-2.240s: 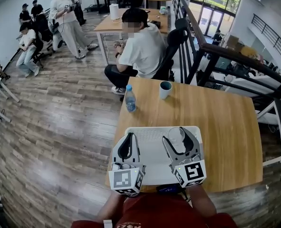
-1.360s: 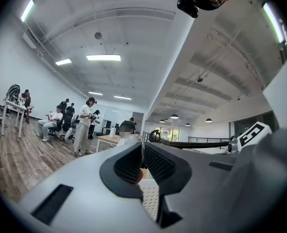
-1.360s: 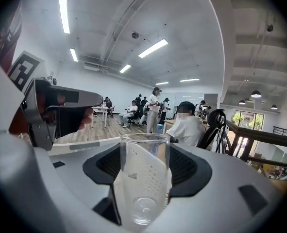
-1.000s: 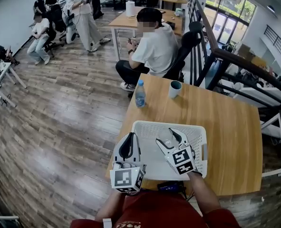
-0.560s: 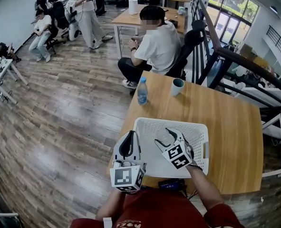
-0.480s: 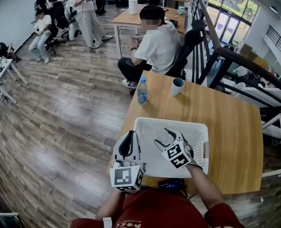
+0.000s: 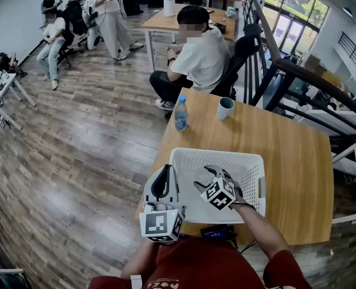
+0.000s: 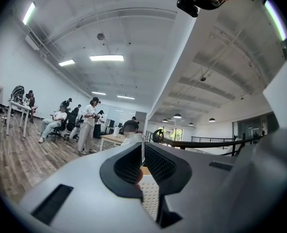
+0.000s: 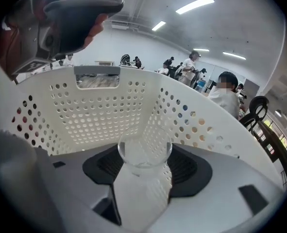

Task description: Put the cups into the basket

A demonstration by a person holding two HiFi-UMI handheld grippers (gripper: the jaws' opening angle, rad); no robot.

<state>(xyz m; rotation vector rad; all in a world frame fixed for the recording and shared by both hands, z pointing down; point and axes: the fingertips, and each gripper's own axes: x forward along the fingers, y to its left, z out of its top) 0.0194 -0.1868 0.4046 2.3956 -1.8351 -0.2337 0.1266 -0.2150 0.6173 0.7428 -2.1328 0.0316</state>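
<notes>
clear glass cup [image 9: 144,149] clamped in right gripper [image 9: 144,163] inside white perforated plastic basket [image 9: 99,111]; release comes next. left gripper [image 8: 142,165] apparently closed, empty.

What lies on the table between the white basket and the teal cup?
Nothing: the head view shows bare tabletop between basket and teal cup; the bottle stands aside.

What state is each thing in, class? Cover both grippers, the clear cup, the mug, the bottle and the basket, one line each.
Left gripper: shut, nothing between its jaws.
Right gripper: shut on the clear cup, inside the basket.
Clear cup: gripped, not yet released.
Basket: upright on the table, open top.
Mug: upright on the table, outside the basket.
Bottle: upright, cap on.
</notes>
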